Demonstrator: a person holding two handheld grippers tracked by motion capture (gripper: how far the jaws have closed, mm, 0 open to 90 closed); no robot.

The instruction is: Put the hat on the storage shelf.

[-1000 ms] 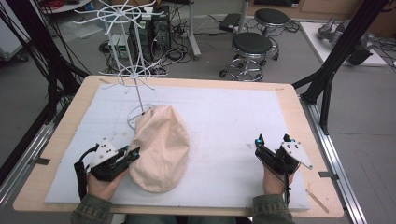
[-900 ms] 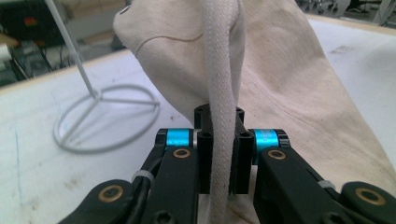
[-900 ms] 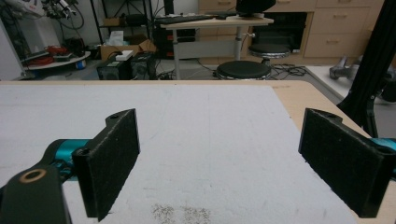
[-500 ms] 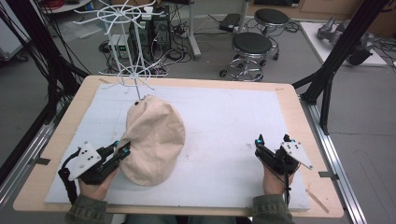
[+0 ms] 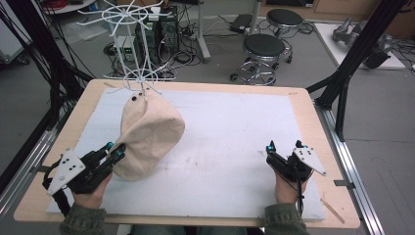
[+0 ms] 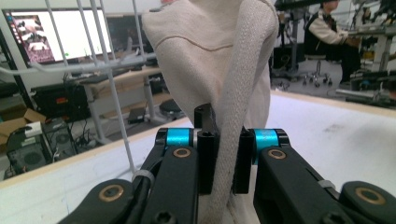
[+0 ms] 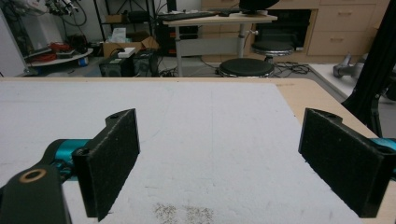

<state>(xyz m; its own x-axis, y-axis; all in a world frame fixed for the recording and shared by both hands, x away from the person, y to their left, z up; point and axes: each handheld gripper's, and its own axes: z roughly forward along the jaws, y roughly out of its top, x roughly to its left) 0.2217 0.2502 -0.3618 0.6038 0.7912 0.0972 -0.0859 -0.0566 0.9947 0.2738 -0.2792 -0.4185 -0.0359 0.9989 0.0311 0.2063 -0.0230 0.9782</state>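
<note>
My left gripper [image 5: 116,151] clenches the rim of the beige fabric cap [image 5: 147,133], lifted beside the white wire rack [image 5: 128,46]; my right gripper [image 5: 284,147] rests released.

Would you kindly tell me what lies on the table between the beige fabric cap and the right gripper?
Nothing: in the high view, the white mat is bare between the beige fabric cap and the open right gripper, apart from faint smudges.
</note>
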